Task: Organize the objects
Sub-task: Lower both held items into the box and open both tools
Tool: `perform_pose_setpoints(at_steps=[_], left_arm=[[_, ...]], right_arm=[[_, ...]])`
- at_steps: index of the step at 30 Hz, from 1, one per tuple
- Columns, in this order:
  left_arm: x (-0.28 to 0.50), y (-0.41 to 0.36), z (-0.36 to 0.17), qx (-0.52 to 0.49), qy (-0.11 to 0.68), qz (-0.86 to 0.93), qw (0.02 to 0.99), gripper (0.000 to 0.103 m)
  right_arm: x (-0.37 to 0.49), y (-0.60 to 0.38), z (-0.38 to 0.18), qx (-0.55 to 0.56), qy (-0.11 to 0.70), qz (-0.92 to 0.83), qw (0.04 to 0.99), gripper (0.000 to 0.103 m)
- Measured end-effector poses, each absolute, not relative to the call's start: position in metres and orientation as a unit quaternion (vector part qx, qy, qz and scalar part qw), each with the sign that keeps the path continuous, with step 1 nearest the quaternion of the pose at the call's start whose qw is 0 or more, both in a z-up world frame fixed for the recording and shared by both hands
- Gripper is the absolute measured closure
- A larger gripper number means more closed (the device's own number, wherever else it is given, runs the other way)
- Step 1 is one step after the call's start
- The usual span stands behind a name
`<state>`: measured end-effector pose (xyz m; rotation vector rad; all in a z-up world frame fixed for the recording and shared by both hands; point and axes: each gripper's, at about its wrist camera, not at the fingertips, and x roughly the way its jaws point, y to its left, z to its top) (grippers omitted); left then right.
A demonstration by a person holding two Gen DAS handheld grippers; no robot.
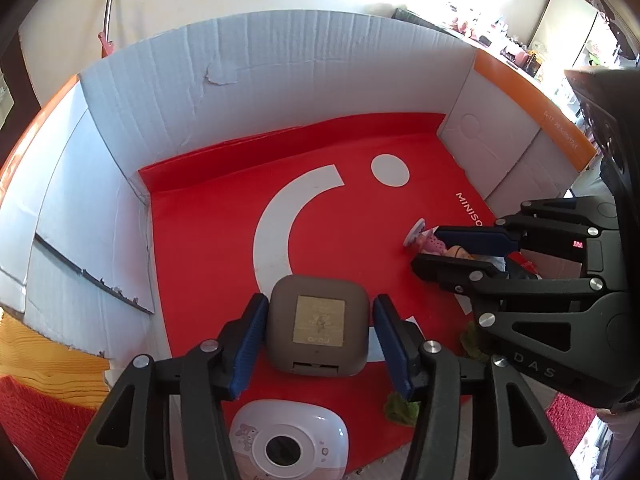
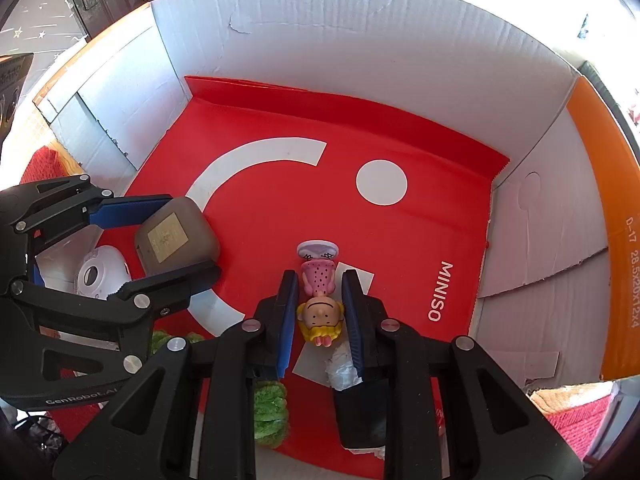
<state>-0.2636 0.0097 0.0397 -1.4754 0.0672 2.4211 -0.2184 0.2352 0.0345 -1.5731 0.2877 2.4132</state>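
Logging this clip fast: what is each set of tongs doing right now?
Left tongs: open, straddling the grey square device, gaps both sides.
Right tongs: open around the lying doll figurine, not clamped.

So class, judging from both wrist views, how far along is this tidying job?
Done: the white camera already lies in the box. In hand: the left gripper brackets the grey case, and the right gripper brackets the figurine, both resting on the red liner. Left: the green fuzzy items by the box's near edge.
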Motion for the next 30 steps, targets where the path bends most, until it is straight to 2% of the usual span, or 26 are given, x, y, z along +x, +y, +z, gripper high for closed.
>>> perform_pose_setpoints(at_steps=[30], left_arm=[[-0.263,0.007,0.043,-0.515,-0.010,0.842,0.161,0.044]], right_arm=[[-0.202,0.234,0.037,-0.538,0.103,0.827,0.127,0.080]])
